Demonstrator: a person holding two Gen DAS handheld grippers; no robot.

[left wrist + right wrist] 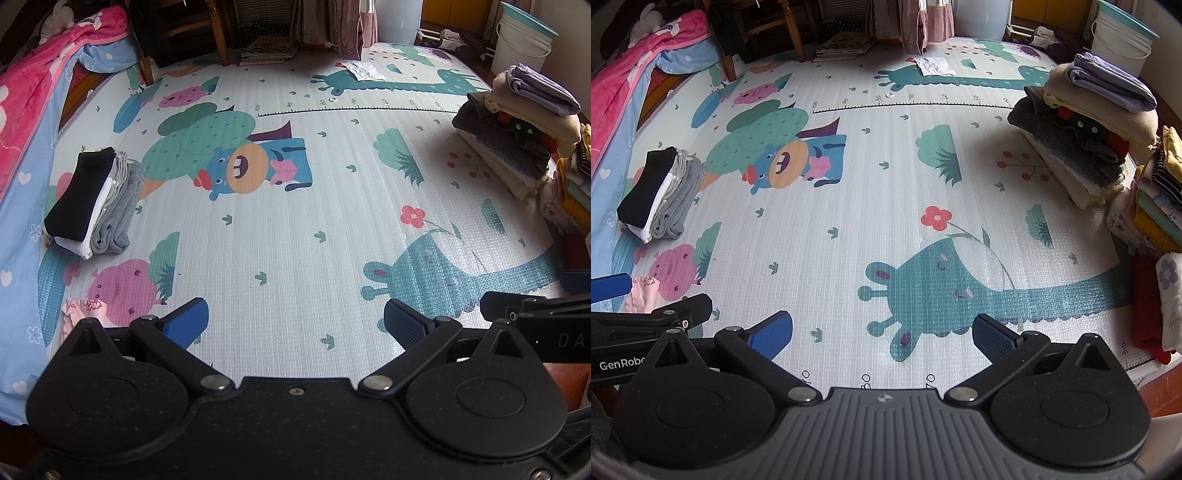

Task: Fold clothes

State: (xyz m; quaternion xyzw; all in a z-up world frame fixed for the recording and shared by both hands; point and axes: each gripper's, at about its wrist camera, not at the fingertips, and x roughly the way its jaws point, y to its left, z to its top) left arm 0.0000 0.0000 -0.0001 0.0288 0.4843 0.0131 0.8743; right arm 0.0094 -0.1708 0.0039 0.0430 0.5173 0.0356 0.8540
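Both jaws spread wide, nothing held: left gripper (295,325) and right gripper (882,330) hovered over cartoon-printed foam play mat (295,229). Folded black-white-grey clothes stack (94,203) sat left; taller mixed clothes pile (1097,125) right.

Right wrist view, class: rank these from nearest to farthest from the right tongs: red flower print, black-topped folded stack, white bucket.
1. Red flower print, on the mat just ahead of the open right tongs.
2. Black-topped folded stack, far left beside the bedding.
3. White bucket, far right corner, beyond the mat.
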